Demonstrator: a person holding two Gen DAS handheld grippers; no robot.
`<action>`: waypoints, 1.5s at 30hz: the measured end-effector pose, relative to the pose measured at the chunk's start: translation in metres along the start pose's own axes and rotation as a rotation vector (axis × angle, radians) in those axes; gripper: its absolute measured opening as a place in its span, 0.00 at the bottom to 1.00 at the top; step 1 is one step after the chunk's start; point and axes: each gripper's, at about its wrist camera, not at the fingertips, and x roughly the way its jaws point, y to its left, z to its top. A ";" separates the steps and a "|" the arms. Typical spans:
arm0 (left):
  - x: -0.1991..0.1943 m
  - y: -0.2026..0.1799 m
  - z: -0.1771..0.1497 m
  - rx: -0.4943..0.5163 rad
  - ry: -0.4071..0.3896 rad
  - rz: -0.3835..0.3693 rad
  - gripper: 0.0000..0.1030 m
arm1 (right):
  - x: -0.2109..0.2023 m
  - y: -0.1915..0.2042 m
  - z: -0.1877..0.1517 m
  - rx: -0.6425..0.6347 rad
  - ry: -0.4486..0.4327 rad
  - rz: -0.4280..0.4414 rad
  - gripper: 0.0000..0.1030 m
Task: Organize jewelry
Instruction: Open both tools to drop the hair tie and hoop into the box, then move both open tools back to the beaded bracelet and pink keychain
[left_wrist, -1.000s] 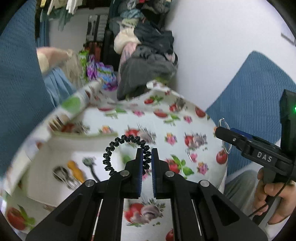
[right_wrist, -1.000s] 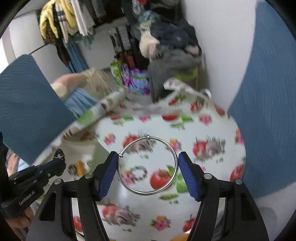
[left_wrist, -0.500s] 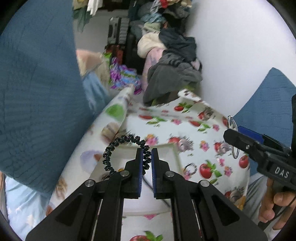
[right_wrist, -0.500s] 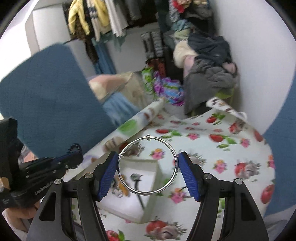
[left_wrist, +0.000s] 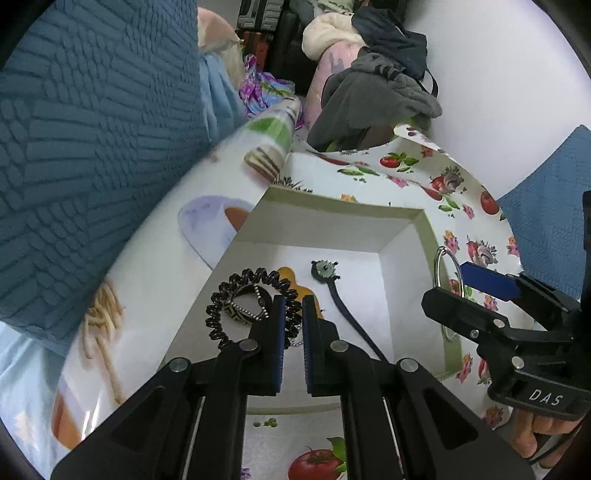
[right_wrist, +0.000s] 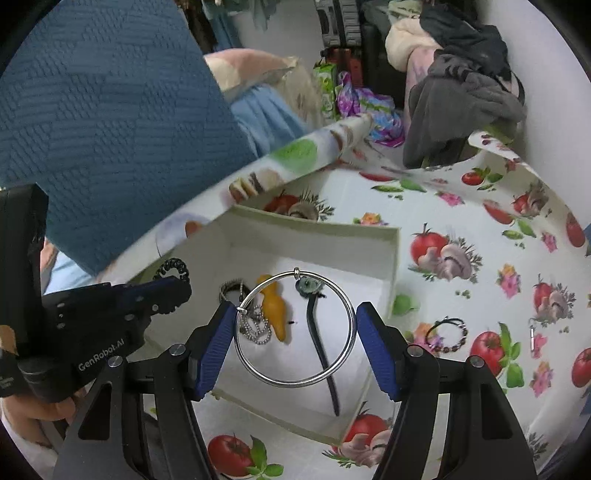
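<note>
My left gripper (left_wrist: 293, 314) is shut on a black spiral hair tie (left_wrist: 236, 291) and holds it over the open white box (left_wrist: 402, 229). My right gripper (right_wrist: 295, 332) is shut on a large silver ring bangle (right_wrist: 295, 328) and holds it above the same box (right_wrist: 391, 258). In the box lie a patterned bangle (left_wrist: 243, 306), a bead chain (right_wrist: 255, 326), a yellow piece (right_wrist: 275, 306) and a dark strap with a round charm (right_wrist: 317, 332). The right gripper also shows at the right of the left wrist view (left_wrist: 448, 291).
A beaded bracelet (right_wrist: 445, 334) and a small silver pendant (right_wrist: 531, 338) lie on the fruit-print cloth (right_wrist: 480, 221) right of the box. Blue cushions (right_wrist: 110, 110) stand at the left. A pile of clothes (right_wrist: 461, 85) lies behind the cloth.
Both grippers have tilted down and moved over the white box, each with its item still held. The box contents have come into full view.
</note>
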 end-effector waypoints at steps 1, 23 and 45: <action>0.001 0.000 -0.001 0.003 0.002 0.000 0.08 | 0.003 0.001 -0.001 -0.001 0.005 -0.003 0.64; -0.087 -0.075 0.026 0.034 -0.207 -0.036 0.48 | -0.138 -0.041 0.027 -0.009 -0.273 0.031 0.76; -0.017 -0.203 -0.009 0.141 -0.152 -0.232 0.48 | -0.166 -0.207 -0.055 0.149 -0.295 -0.148 0.50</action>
